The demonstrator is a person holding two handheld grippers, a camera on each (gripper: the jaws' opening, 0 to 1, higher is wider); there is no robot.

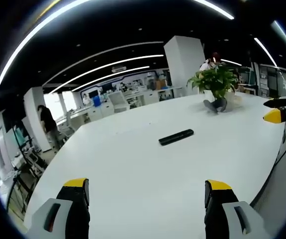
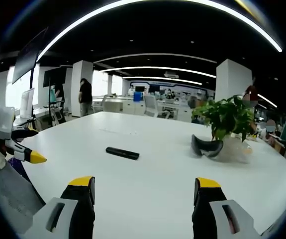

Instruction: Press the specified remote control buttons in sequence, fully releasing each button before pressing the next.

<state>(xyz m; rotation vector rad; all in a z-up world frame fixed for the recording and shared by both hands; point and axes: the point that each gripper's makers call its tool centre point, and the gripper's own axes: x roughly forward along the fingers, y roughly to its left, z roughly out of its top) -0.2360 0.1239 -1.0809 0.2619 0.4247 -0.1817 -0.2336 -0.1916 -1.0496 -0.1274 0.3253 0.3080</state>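
Remote control [image 1: 176,137], a slim black bar, lies flat on the bare white desk [image 1: 133,174], well apart from both tools and touched by neither. In the left gripper view the left tool [image 1: 146,191] hangs above the near part of the desk with its yellow-tipped jaws standing wide apart and nothing between them; the remote lies ahead of it, toward the middle of the desk. At the right edge of that view the right tool's yellow tips show beside the desk edge. In the right gripper view the right tool [image 2: 145,191] likewise has its jaws spread apart and empty, with the remote [image 2: 123,153] ahead and a little to the left. The left tool [image 2: 18,149] shows at the left edge of that view. A potted green plant [image 2: 228,117] stands farther back on the desk, with a dark curved object [image 2: 206,147] lying just beside its pot. Behind the desk is an open office with white pillars, and a person [image 2: 85,97] stands there.
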